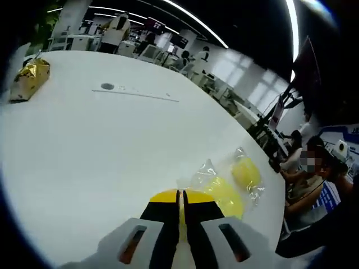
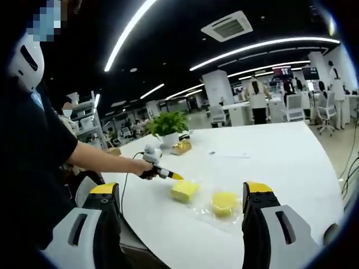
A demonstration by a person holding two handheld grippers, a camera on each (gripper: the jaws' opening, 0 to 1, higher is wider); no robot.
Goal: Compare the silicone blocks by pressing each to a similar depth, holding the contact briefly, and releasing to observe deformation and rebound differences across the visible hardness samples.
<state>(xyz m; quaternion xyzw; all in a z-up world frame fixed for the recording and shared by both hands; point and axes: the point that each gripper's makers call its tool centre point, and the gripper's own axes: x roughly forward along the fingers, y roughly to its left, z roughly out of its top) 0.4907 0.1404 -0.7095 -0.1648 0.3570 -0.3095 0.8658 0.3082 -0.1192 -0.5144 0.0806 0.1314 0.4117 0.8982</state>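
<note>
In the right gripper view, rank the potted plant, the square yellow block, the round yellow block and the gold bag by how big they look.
1. Potted plant, though it stands farther away.
2. Square yellow block and round yellow block: about alike, and both are nearer the camera.
3. Gold bag, smallest.

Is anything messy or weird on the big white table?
Nothing is spilled or broken. The two yellow silicone blocks sit in loose, crinkly clear bags near the table edge, lying at slightly different angles. A shiny gold packet rests alone on the far side. The left gripper points at one block.
</note>
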